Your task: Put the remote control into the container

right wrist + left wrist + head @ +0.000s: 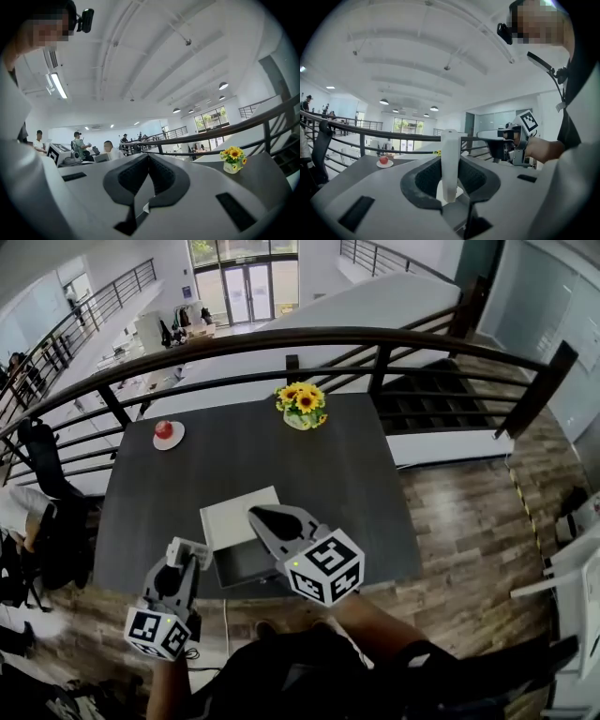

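A white remote control (192, 550) stands between the jaws of my left gripper (185, 557), which is shut on it at the table's near edge, left of the container. In the left gripper view the remote control (450, 145) rises upright between the pads of the left gripper (450, 159). The container (238, 518) is a white box with a dark open inside (246, 564), near the front of the table. My right gripper (258, 517) hovers over the container, jaws shut and empty. The right gripper (148, 157) shows its pads pressed together.
The dark table (356, 484) holds a pot of sunflowers (302, 406) at the back and a red fruit on a white plate (167, 433) at back left. A curved black railing (281, 338) runs behind the table. The right gripper (513, 140) appears in the left gripper view.
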A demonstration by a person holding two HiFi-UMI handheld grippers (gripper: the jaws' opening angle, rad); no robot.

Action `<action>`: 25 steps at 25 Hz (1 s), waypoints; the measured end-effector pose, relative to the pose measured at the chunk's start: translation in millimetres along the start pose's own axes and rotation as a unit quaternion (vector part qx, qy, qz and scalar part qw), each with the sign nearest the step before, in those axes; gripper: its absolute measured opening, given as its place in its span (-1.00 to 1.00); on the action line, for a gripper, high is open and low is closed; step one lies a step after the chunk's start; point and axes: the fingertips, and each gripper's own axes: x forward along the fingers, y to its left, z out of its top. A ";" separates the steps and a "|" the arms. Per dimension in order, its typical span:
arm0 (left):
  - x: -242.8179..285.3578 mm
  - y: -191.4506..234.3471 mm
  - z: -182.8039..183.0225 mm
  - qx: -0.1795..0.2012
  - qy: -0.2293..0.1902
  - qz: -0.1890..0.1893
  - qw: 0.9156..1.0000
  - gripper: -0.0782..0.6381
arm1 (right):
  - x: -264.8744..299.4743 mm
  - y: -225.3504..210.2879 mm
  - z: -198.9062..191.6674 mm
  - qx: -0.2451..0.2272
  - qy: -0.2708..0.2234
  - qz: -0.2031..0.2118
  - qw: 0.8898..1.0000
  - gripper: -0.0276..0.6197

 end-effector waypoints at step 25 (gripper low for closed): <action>109.0 -18.3 -196.8 0.150 0.279 -0.174 0.932 -0.48 | -66.0 -47.8 -39.7 0.028 0.021 -0.160 0.986 -0.91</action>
